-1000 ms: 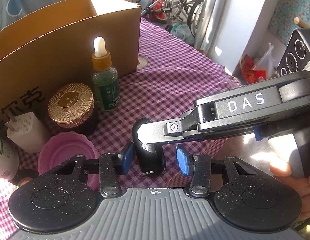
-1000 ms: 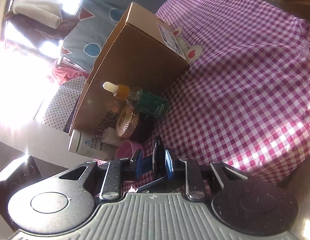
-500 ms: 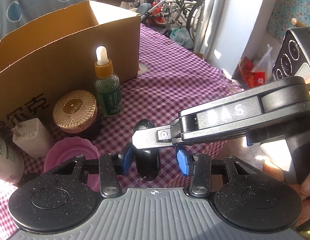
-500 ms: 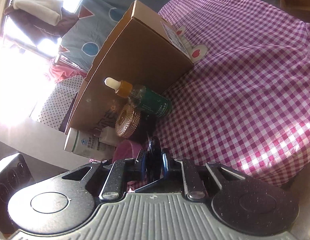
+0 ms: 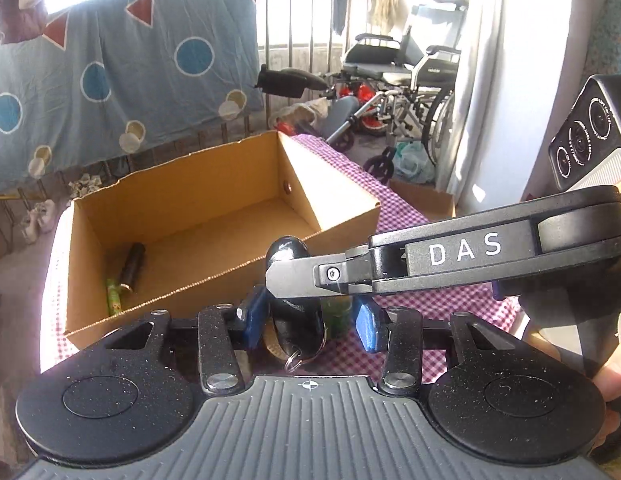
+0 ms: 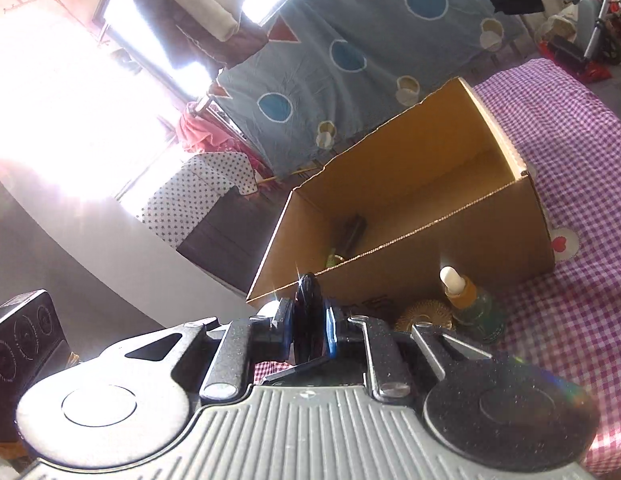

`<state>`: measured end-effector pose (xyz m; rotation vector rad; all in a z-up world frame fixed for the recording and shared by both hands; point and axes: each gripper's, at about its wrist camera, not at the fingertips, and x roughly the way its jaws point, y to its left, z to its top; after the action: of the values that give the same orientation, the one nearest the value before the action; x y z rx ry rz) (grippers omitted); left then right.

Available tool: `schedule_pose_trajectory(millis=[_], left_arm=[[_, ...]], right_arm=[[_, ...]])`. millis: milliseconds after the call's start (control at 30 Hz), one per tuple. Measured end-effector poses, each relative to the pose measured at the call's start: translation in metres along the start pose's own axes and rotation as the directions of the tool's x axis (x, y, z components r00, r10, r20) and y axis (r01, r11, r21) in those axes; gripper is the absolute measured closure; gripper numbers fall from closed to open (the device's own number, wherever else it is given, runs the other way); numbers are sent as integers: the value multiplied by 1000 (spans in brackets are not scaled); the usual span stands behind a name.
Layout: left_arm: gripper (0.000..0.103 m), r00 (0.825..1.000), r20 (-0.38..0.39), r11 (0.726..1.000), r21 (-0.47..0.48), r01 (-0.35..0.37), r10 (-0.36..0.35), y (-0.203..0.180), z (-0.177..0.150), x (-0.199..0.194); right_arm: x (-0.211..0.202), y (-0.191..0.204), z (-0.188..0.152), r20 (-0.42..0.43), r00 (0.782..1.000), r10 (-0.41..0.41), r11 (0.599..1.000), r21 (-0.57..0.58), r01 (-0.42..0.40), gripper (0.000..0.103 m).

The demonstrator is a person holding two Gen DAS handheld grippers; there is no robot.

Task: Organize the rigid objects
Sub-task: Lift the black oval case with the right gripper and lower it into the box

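Note:
A black oval key fob [image 5: 288, 254] with a small ring hangs in the air, my right gripper [image 5: 286, 278] shut on it from the right. In the right wrist view the fob [image 6: 308, 308] stands edge-on, squeezed between the blue pads of the right gripper [image 6: 310, 330]. My left gripper [image 5: 310, 322] is open around the fob, and its right pad stands clear of it. Just beyond is the open cardboard box [image 5: 230, 280], which holds a black cylinder [image 5: 131, 264] and a green tube [image 5: 112, 294].
A green dropper bottle [image 6: 472, 308] and a gold-lidded jar [image 6: 424, 314] stand against the box's near wall [image 6: 450, 248] on the purple checked cloth [image 6: 570, 300]. A blue spotted sheet [image 5: 110, 72] and wheelchairs [image 5: 410, 80] are behind. A hand [image 5: 614, 372] holds the right gripper.
The right gripper's pads closed on the fob. Both grippers then rose together with it, from table level beside the bottle and jar to above the box rim, and the box's inside now shows.

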<state>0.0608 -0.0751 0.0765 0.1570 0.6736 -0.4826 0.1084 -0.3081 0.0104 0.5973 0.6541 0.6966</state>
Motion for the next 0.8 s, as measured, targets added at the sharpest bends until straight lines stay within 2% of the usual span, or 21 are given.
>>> schedule_pose_trajectory(millis=[167, 300, 400, 500, 600, 667, 800], left_arm=[[58, 999, 5, 996, -82, -45, 46, 49, 31, 2], [58, 998, -49, 986, -156, -56, 49, 83, 44, 27], [56, 994, -102, 980, -188, -63, 44, 100, 42, 44], [54, 988, -145, 974, -215, -76, 45, 116, 34, 53], [48, 986, -147, 969, -221, -106, 75, 127, 26, 49], [48, 986, -157, 964, -246, -101, 63, 135, 23, 49], [47, 985, -146, 965, -232, -123, 91, 138, 20, 45]], right_arm=[[57, 25, 54, -77, 996, 35, 997, -67, -40, 85], [106, 23, 84, -183, 982, 35, 998, -36, -43, 85], [146, 8, 97, -292, 956, 41, 999, 45, -29, 85], [173, -7, 99, -363, 931, 28, 996, 93, 7, 85], [201, -24, 97, -433, 902, 14, 990, 135, 49, 85], [216, -31, 94, -468, 884, -3, 986, 148, 82, 85], [239, -40, 86, -524, 851, -28, 982, 145, 122, 85]])
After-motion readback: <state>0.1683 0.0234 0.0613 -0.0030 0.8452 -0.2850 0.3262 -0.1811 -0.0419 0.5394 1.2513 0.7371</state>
